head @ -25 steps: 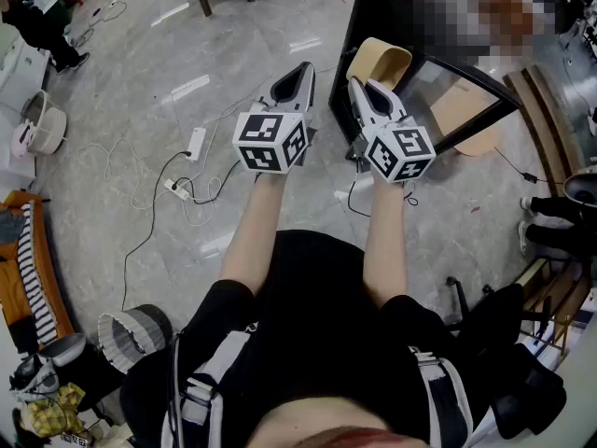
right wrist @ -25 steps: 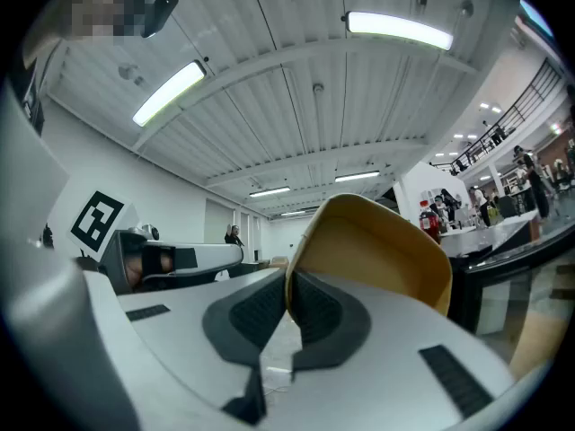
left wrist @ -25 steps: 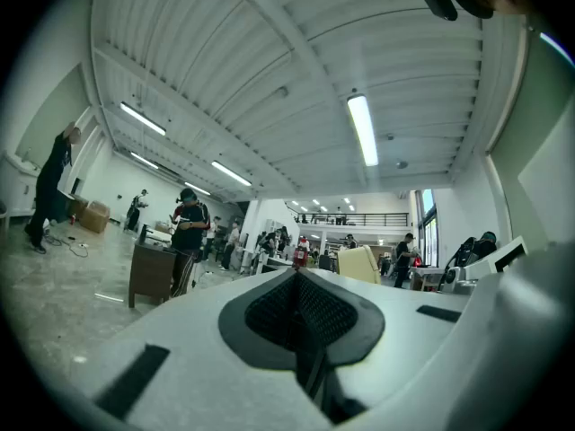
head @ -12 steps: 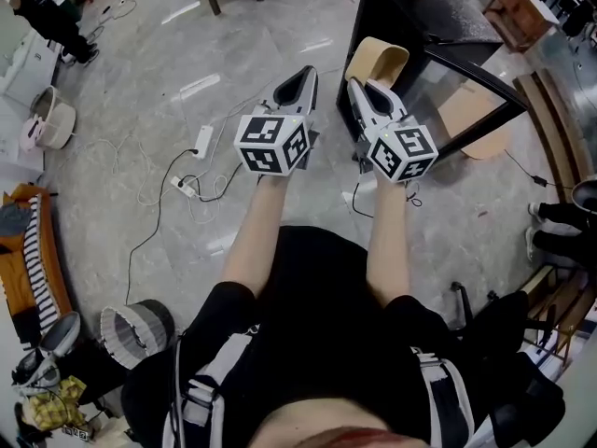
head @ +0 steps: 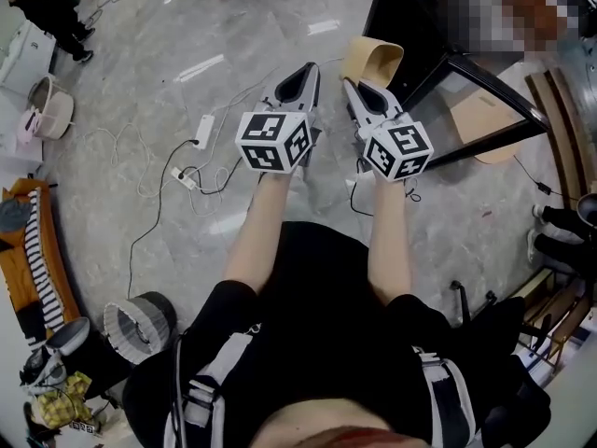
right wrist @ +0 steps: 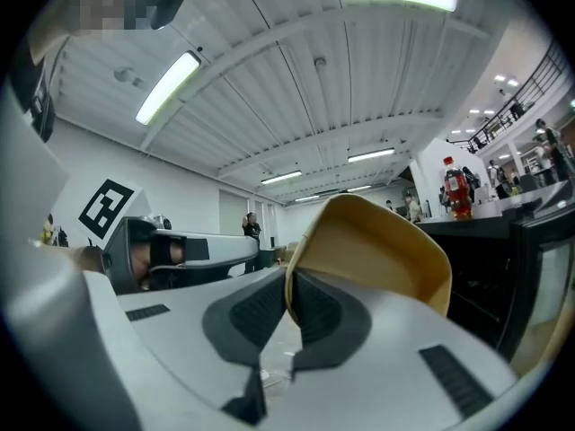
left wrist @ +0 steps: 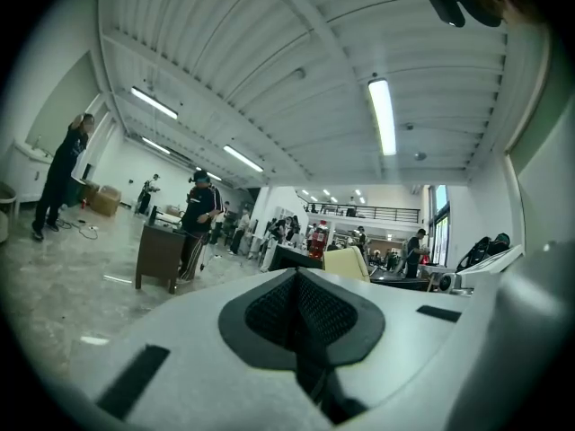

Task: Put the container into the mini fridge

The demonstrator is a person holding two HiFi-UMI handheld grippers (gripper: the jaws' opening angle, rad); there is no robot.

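A tan, bowl-shaped container (head: pixel 375 60) hangs by its rim from my right gripper (head: pixel 349 86), which is shut on it. In the right gripper view the container (right wrist: pixel 386 241) rises past the jaws of the right gripper (right wrist: pixel 289 299), its thin wall pinched between the pads. My left gripper (head: pixel 309 69) is level with the right one and just left of it, shut and empty; in its own view the left gripper (left wrist: pixel 297 281) shows its pads pressed together. The black mini fridge (head: pixel 410 17) stands ahead at right, with its glass door (head: pixel 476 101) swung open.
A red bottle (right wrist: pixel 456 189) stands on top of the fridge (right wrist: pixel 503 268). A power strip with cables (head: pixel 201 133) lies on the floor at left. A wooden table (left wrist: pixel 164 257) stands farther ahead, with people around it. A basket (head: pixel 51 110) sits at far left.
The fridge and floor have slid slightly in the head view as I moved. Both grippers keep their pose, and the container stays in the right one.
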